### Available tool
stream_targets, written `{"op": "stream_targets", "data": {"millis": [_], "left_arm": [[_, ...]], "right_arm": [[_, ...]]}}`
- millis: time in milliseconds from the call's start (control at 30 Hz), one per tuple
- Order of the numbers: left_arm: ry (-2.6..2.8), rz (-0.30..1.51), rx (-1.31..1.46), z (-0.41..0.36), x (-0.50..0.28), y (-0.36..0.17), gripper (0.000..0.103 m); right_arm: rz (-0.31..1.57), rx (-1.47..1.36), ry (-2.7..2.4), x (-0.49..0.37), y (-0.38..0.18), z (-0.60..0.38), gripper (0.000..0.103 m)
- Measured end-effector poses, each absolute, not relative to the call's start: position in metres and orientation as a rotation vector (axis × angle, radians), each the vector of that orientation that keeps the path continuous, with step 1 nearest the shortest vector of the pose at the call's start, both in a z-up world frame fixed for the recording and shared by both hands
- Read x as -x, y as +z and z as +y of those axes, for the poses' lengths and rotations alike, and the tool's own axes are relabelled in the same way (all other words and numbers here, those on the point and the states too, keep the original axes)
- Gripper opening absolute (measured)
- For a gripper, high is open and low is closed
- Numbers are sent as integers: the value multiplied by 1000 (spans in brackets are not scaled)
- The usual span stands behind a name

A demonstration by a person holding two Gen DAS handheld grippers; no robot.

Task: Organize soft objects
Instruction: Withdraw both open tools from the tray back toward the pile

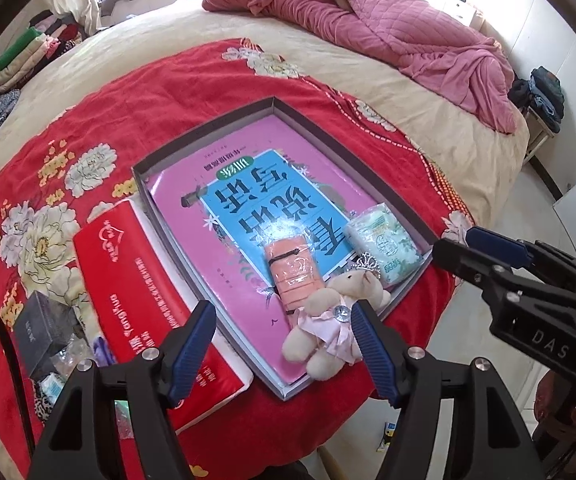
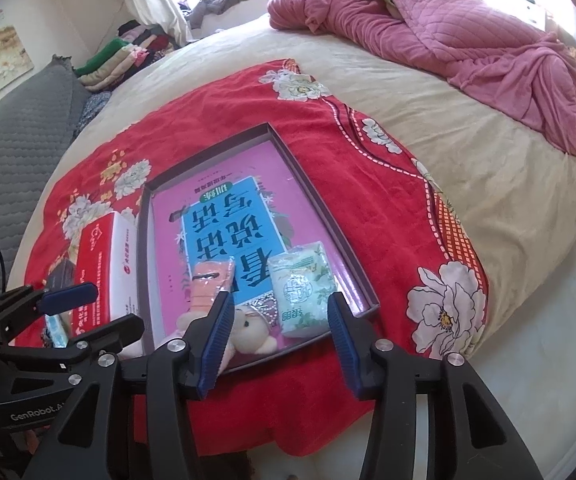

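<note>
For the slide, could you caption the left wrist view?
Open left gripper above teddy bear in shallow box.

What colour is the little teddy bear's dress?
Pale pink, with a shiny gem on the teddy bear. The left wrist view shows it best.

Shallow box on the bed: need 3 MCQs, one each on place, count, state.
1. Where is the red tissue carton?
A. inside the box
B. outside the box, against its long side
C. on the pink quilt

2. How many small soft items lie on the books in the shallow box?
A. one
B. three
C. five

3. What is the right claw doing?
A. open, holding nothing
C. shut on a book
B. shut on the teddy bear

Key: 1 B, the carton lies on the red blanket beside the box wall. 2 B, teddy bear, orange pack, green tissue pack. 3 A, its pads stand apart above the box with nothing pressed between them.
</note>
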State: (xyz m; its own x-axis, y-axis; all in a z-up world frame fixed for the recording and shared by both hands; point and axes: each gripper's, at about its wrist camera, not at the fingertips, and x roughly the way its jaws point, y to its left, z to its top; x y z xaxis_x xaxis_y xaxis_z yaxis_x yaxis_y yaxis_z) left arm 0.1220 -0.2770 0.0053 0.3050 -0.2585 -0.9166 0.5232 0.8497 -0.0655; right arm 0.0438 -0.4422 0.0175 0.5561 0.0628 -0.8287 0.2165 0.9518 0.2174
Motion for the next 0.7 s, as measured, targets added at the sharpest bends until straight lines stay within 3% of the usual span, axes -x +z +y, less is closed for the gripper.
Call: {"op": "stream_targets", "data": {"millis": [333,433,700], "left_arm": [[-507,1116,-227,-243,-109,24,74],[-502,1108,-216,-231,-105,29,74],[-477,1082,-188,-196,-97,41,74]], "right_arm": [[945,-269,-101,-32,41,-415,60],[933,-251,-104,-30,48,-404,70],[910,-206,-97,-25,63,-373,70]]}}
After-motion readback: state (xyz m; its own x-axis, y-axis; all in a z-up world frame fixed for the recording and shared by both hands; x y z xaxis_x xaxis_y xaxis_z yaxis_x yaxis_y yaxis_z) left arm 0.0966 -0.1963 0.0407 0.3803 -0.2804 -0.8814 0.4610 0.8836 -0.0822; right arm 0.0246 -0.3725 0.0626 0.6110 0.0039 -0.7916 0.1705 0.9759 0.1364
